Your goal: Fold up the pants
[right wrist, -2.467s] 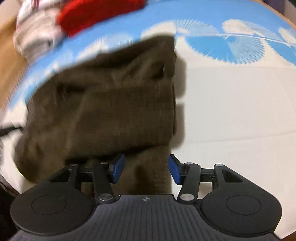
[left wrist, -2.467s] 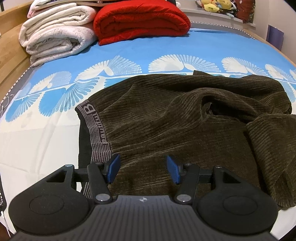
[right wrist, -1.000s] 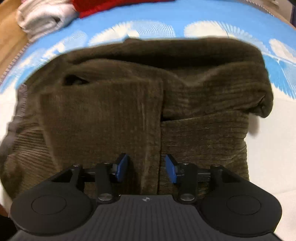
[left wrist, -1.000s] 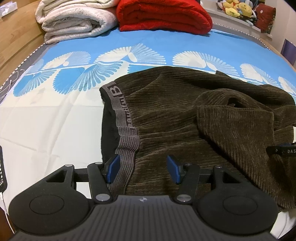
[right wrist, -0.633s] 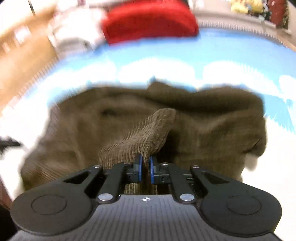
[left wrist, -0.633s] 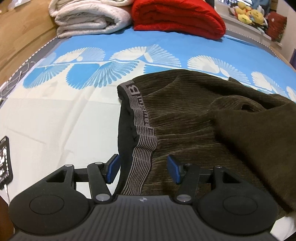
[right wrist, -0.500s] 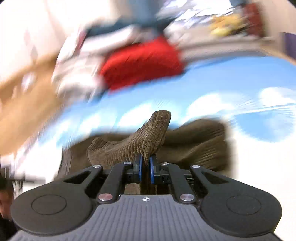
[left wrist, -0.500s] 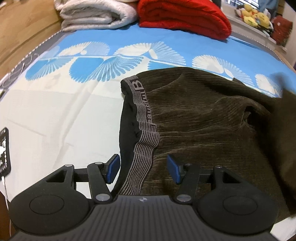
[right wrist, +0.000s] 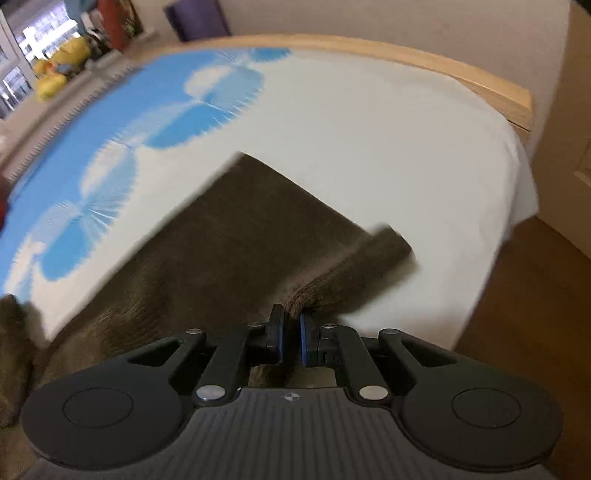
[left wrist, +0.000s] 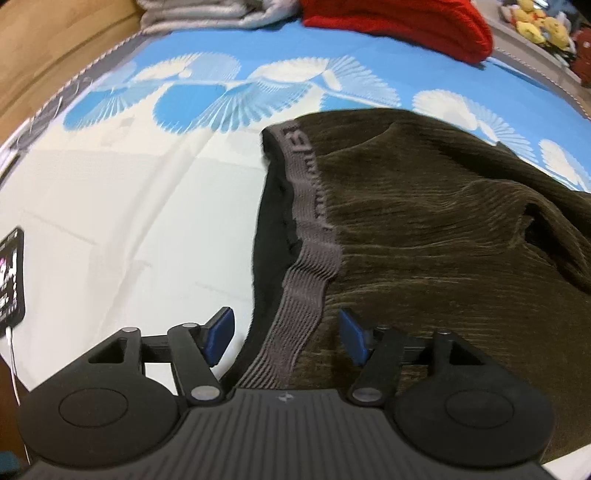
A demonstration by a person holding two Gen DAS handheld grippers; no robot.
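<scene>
Right gripper (right wrist: 290, 334) clamped on a leg end of the dark brown corduroy pants (right wrist: 236, 236), stretched out over the blue-and-white patterned bed sheet (right wrist: 369, 129). Left gripper (left wrist: 284, 334) spread wide, straddling the grey elastic waistband (left wrist: 308, 266). Best pinned at that waistband first, then leg drawn taut and flat before release.

1. A home bedroom: a wide bed with a white and blue fan-patterned sheet (left wrist: 110, 206).
2. Folded red blanket (left wrist: 399, 18) and grey-white quilts (left wrist: 207, 14) at its far edge.
3. Yellow plush toys (left wrist: 535, 26) line a ledge.
</scene>
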